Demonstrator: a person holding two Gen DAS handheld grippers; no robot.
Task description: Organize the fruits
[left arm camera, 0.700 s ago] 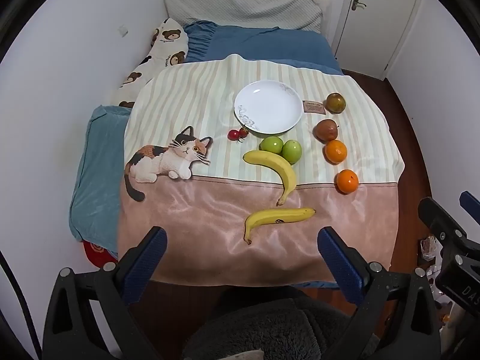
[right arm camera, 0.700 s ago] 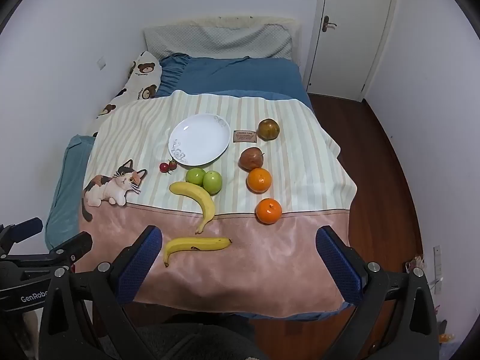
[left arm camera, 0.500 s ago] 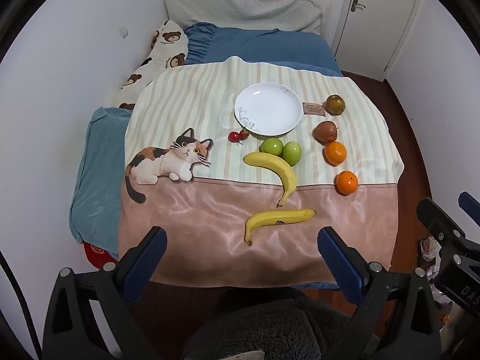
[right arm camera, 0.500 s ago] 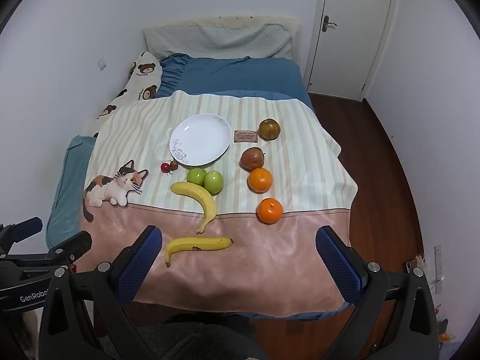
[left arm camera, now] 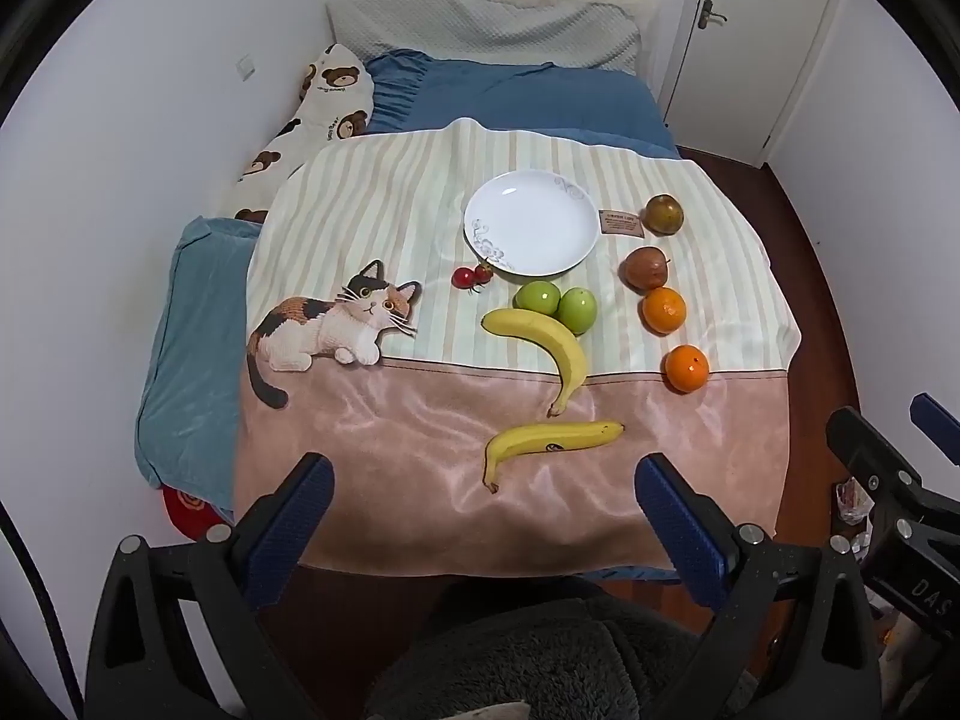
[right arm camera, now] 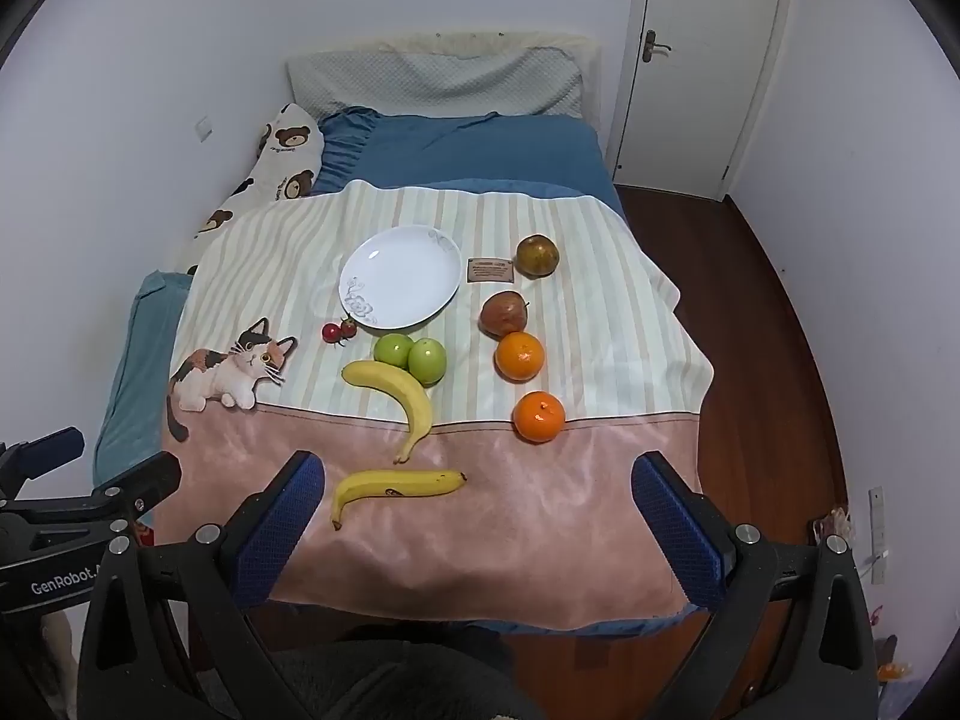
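Left wrist view: fruits lie on a soft blanket (left arm camera: 420,438) over the bed, and both my claws hang wide with nothing between the pads.

I see the left gripper (left arm camera: 480,510) and the right gripper (right arm camera: 477,510) with ribbed blue pads on black frames — neither touches a fruit. A smooth round white plate (left arm camera: 531,222) with a grey flower print sits on the striped part, bare. Just below it are two glossy green apples (left arm camera: 555,306) touching each other, two curved bananas (left arm camera: 549,444), two oranges (left arm camera: 665,310) with dimpled skin, two brownish fruits and small red tomatoes (left arm camera: 471,276). A sewn cat figure (left arm camera: 336,330) decorates the cloth. On the other gripper's body I read "GenRobot" — the brown blanket label (right arm camera: 490,269) is too small to read.
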